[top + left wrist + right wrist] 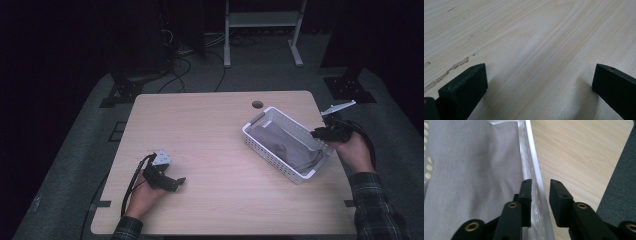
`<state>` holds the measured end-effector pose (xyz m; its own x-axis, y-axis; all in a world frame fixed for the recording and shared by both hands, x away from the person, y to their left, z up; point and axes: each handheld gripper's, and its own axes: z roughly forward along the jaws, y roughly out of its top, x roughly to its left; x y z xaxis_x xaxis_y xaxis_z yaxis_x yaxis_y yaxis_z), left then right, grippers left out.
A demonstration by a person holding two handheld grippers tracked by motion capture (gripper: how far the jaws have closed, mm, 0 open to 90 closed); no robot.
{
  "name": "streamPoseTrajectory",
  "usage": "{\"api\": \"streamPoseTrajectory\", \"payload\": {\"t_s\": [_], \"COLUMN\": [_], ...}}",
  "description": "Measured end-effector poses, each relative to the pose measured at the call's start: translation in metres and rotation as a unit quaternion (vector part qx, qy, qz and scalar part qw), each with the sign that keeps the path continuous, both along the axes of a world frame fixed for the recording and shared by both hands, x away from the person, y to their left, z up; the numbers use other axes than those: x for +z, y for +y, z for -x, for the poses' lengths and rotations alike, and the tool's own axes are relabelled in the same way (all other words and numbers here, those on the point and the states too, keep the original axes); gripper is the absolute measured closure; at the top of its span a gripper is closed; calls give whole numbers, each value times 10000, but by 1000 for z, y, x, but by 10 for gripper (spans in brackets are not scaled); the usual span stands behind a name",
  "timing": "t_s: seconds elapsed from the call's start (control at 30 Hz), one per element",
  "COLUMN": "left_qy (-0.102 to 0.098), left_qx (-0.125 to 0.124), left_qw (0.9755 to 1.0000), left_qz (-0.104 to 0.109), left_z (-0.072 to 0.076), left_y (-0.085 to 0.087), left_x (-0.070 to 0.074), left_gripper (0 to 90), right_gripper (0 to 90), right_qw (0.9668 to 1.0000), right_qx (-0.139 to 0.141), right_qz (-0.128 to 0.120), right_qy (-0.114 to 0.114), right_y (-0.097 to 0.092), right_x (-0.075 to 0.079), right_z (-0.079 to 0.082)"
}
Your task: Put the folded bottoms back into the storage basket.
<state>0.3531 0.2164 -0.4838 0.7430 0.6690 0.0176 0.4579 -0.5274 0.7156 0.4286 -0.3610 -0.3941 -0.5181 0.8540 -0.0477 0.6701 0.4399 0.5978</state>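
A basket [260,141] sits on the table's [210,130] right side, a cloth [280,142] inside it.

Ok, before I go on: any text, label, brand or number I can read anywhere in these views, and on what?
None readable.
White basket: no label or print visible.
Grey cloth inside it: plain.
Wooden table: bare grain and scuffs, no markings.
Left gripper and right gripper: black jaws with screw holes, no lettering.
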Motion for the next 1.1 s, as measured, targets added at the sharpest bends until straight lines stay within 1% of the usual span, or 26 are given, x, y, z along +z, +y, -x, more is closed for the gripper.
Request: {"api": "streamPoseTrajectory", "payload": {"t_s": [0.07,0.13,0.27,0.4,0.43,0.47,0.57,0.6,0.73,0.8,0.83,0.87,0.9,1.03,1.1], "left_qy": [-1,0,0,0,0,0,0,-1,0,-1,8,11,11,11,10], "left_qx": [-1,-1,-1,-1,-1,-1,-1,-1,-1,-1,-3,-6,-7,-6,-6], "left_qw": [10000,10000,10000,10000,10000,10000,10000,10000,10000,10000,10000,10000,10000,10000,10000], "left_qz": [-1,-1,0,-2,-2,-1,-1,-2,-1,-1,-8,-12,-16,-14,-13], "left_z": [0,0,0,0,0,0,0,0,0,0,0,0,0,0,0], "left_y": [0,0,0,0,0,0,0,0,0,0,0,0,0,0,0], "left_x": [0,0,0,0,0,0,0,0,0,0,0,0,0,0,0], "left_gripper": [0,0,0,0,0,0,0,0,0,0,0,0,0,0,0], "right_gripper": [781,804,808,814,814,813,813,811,802,798,798,785,780,761,742], "right_qw": [10000,10000,10000,9998,9998,9996,9995,9991,9983,9975,9975,9966,9962,9946,9931], "right_qx": [-19,-50,-60,14,14,68,121,211,384,481,481,579,612,774,884], "right_qz": [57,55,-27,-162,-162,-226,-253,-311,-351,-408,-408,-487,-522,-589,-681], "right_qy": [12,23,57,108,108,160,174,201,261,304,304,334,347,358,360], "right_y": [-2,-4,-5,-6,-6,-5,-2,2,12,18,18,23,25,35,39], "right_x": [-2,-1,-2,-3,-3,-3,-3,-3,-5,-7,-7,-8,-8,-6,-3], "right_z": [1,2,4,8,8,10,13,16,21,24,24,26,27,31,34]}}
